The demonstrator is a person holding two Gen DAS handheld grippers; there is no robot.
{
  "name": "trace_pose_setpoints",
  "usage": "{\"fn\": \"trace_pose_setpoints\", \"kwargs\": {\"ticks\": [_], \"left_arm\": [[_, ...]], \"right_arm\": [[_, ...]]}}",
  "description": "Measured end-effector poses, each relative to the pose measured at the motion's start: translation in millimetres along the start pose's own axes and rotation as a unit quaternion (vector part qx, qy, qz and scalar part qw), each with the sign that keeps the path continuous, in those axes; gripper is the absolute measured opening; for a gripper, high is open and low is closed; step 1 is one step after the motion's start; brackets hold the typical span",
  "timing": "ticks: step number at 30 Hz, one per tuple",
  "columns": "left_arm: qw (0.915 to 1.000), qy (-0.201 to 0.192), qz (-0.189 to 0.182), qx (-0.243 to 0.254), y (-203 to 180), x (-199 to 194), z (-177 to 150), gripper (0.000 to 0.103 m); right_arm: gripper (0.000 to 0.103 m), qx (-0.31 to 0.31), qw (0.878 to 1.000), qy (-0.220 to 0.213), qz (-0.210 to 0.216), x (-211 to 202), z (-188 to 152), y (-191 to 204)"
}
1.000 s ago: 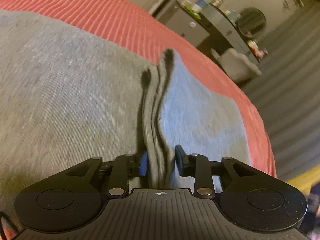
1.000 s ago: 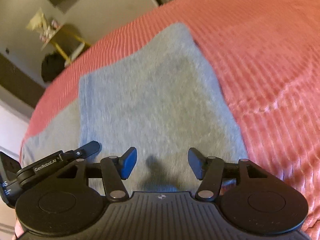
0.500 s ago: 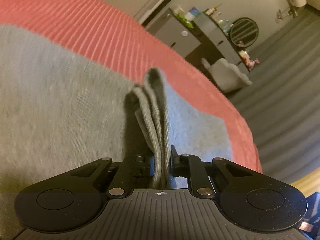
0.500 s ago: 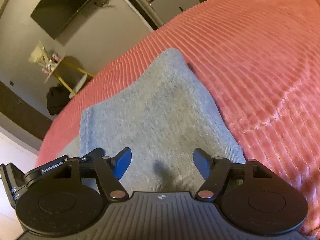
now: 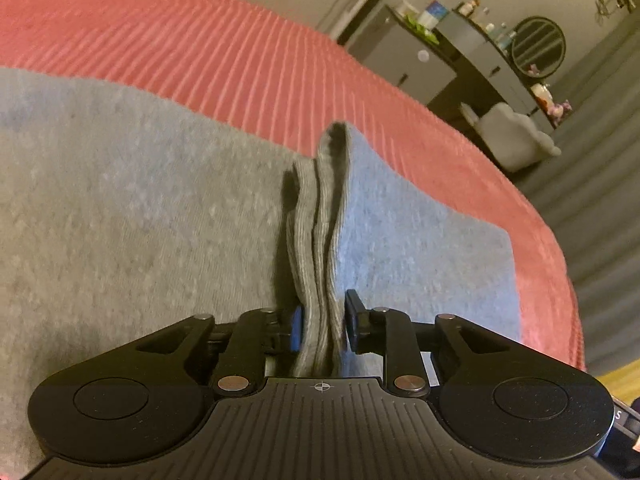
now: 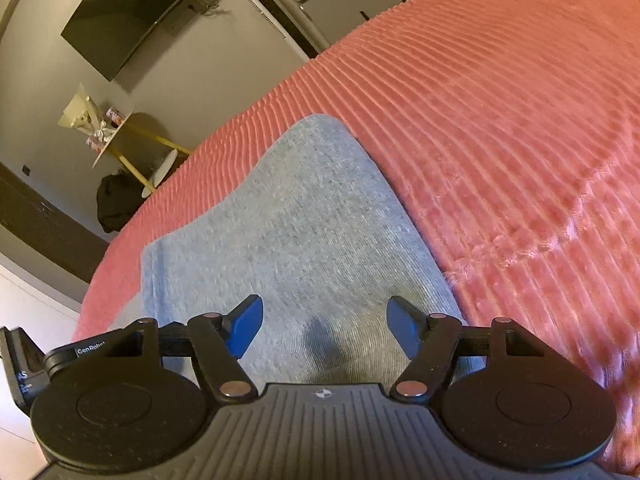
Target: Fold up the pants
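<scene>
Left wrist view: grey pants lie spread on a bed with a ribbed coral bedspread. A raised ridge of ribbed hem, several layers thick, stands up between the left tongs; the jaws have just eased apart a little, the fabric is between them, and the pads sit at its sides, grip uncertain. Far right, a dark dresser with small items. Right wrist view: right tongs wide apart, nothing held, hovering over a folded grey panel of the pants; bedspread to the right, wall-mounted screen far left.
</scene>
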State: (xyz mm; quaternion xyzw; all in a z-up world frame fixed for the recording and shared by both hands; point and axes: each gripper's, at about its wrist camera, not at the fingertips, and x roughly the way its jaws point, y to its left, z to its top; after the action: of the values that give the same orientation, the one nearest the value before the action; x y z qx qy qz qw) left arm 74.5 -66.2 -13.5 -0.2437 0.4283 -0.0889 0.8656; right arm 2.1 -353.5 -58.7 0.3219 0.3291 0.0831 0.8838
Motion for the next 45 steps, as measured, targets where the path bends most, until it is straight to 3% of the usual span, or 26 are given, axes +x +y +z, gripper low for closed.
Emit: {"fn": "trace_pose_setpoints", "kwargs": {"ticks": [4,7,10,13,16,18,21,24,27,30,34,36,39,41,43,45], "left_arm": [[0.9981,-0.048,0.037,0.014,-9.9,-12.5,-0.8,0.034],[0.9903,-0.119,0.065,0.027,-22.6,-29.8,-5.4,0.04],[0.9839,-0.165,0.049,0.047,-36.5,-35.1,-9.8,0.055],[0.9853,-0.137,0.028,0.098,-56.9,-19.5,-18.1,0.057],[0.9706,-0.138,0.077,0.182,-80.9,-1.0,-29.3,0.059],[0.9658,-0.127,0.097,0.204,-83.6,10.2,-32.8,0.061],[0.9647,-0.113,0.114,0.209,-77.8,16.8,-35.6,0.061],[0.9636,-0.112,0.109,0.217,-73.2,11.8,-38.7,0.062],[0.9618,-0.114,0.107,0.224,-70.2,10.6,-41.8,0.063],[0.9612,-0.114,0.103,0.229,-69.8,12.9,-39.5,0.065],[0.9678,-0.113,0.102,0.201,-59.9,6.2,-39.7,0.068],[0.9771,-0.097,0.109,0.154,-46.7,1.8,-34.4,0.068],[0.9871,-0.096,0.091,0.09,-26.2,-12.5,-30.7,0.068],[0.9913,-0.09,0.075,0.059,-15.3,-20.3,-28.8,0.068],[0.9957,-0.072,0.046,0.036,-4.7,-20.0,-27.8,0.069],[0.9972,-0.07,0.026,0.013,4.3,-17.1,-28.0,0.068]], "right_arm": [[0.068,-0.018,1.0,-0.009,-0.016,6.0,-1.6,10.1],[0.057,-0.055,0.998,-0.024,-0.037,12.2,-3.6,22.0],[0.049,-0.089,0.994,-0.032,-0.049,24.6,-4.1,33.2],[0.04,-0.144,0.986,-0.045,-0.072,42.9,0.1,46.9],[0.039,-0.221,0.968,-0.057,-0.1,59.9,8.2,63.2],[0.039,-0.24,0.962,-0.061,-0.113,71.9,25.0,70.5],[0.039,-0.236,0.961,-0.061,-0.129,91.1,54.7,74.6],[0.039,-0.209,0.969,-0.041,-0.128,110.1,71.6,69.1],[0.04,-0.207,0.969,-0.039,-0.126,102.5,62.3,68.1],[0.041,-0.223,0.967,-0.026,-0.121,76.3,31.7,66.7],[0.047,-0.234,0.962,0.028,-0.138,41.0,-15.9,60.1],[0.05,-0.221,0.963,0.049,-0.146,29.0,-26.6,63.3],[0.063,-0.198,0.966,0.092,-0.138,21.6,-28.2,62.1],[0.073,-0.218,0.964,0.088,-0.128,18.9,-36.0,64.0],[0.084,-0.208,0.97,0.082,-0.101,16.9,-38.2,61.9],[0.085,-0.183,0.976,0.078,-0.087,15.2,-36.9,54.0]]}}
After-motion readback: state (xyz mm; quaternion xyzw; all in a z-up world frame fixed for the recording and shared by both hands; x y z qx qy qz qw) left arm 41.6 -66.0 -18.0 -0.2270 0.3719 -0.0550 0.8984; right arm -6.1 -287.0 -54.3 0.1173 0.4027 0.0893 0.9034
